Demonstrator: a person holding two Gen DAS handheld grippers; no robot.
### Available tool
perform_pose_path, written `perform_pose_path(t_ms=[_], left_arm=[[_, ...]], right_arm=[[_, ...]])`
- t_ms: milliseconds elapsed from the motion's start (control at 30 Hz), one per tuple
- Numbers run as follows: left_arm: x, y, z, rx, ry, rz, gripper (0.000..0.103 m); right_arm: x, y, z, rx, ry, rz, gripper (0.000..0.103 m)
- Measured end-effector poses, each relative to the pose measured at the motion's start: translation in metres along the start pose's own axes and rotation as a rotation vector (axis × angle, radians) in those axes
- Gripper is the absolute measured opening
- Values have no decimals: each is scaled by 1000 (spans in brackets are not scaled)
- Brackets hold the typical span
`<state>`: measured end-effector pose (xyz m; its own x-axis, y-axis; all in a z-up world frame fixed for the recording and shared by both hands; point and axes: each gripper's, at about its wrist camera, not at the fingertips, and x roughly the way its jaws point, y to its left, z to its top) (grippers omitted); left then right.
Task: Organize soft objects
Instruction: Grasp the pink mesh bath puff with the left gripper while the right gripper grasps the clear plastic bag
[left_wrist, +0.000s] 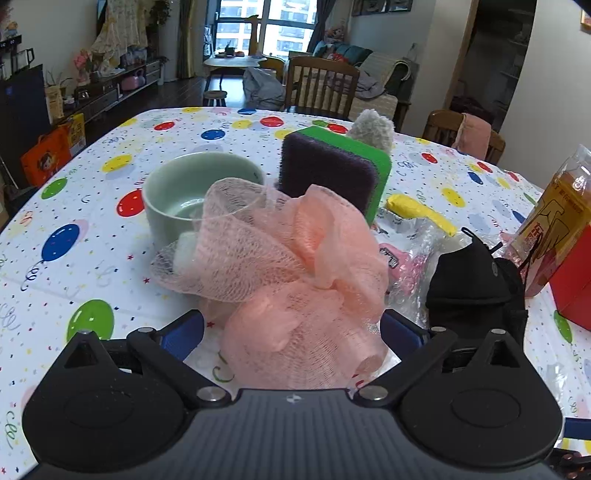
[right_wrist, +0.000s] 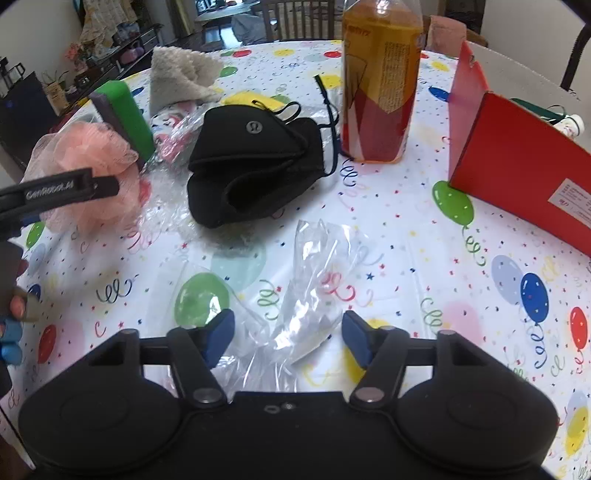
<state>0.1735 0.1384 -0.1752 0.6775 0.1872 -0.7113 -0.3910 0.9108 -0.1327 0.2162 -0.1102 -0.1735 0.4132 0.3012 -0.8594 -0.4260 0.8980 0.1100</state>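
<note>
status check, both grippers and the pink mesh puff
Left gripper around pink mesh bath puff, grip unclear. Right gripper open over clear plastic bag. Pale green ceramic bowl, purple-green sponge close behind puff.

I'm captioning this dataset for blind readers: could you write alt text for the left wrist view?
The left gripper is closed around a pink mesh bath pouf above a balloon-print tablecloth. Behind the pouf stand a pale green bowl and a purple-and-green sponge, with a black pouch to the right.

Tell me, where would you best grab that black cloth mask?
Probably the raised folded ridge of the black mask, coming from above. It lies in a soft heap, so one pinch gathers the cloth. The right gripper is open over clear plastic.
</note>
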Motion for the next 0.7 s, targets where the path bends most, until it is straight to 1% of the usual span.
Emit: perform_pose_path(t_ms=[67,133,167,233,333,367,433,533,633,700], left_arm=[[1,1,2,-13,10,-13,95],[1,2,3,-25,16,-16,85],[1,3,4,-29,20,-17,81],[1,4,4,-37,31,-24,65],[2,7,3,-53,49,-38,52],[1,7,3,-51,50,-34,49],[-1,7,1,-40,48,-32,39],[-6,9,0,-39,43,-45,33],[-13,11,0,-42,31,-56,30],[-16,15,-1,-57,41,-69,28]], right_arm=[[-1,0,-1,-7,0,4,56],[-1,-2,-1,0,2,20,48],[-1,-3,-1,4,4,29,47],[-1,-4,-1,1,5,33,42],[-2,-5,-2,-1,0,46,36],[-3,-5,-2,-3,0,52,35],[-4,-5,-3,-9,-4,64,34],[-8,-4,-4,-20,-12,74,33],[-13,-5,-5,-24,-24,80,32],[-18,-5,-6,-29,-38,79,32]])
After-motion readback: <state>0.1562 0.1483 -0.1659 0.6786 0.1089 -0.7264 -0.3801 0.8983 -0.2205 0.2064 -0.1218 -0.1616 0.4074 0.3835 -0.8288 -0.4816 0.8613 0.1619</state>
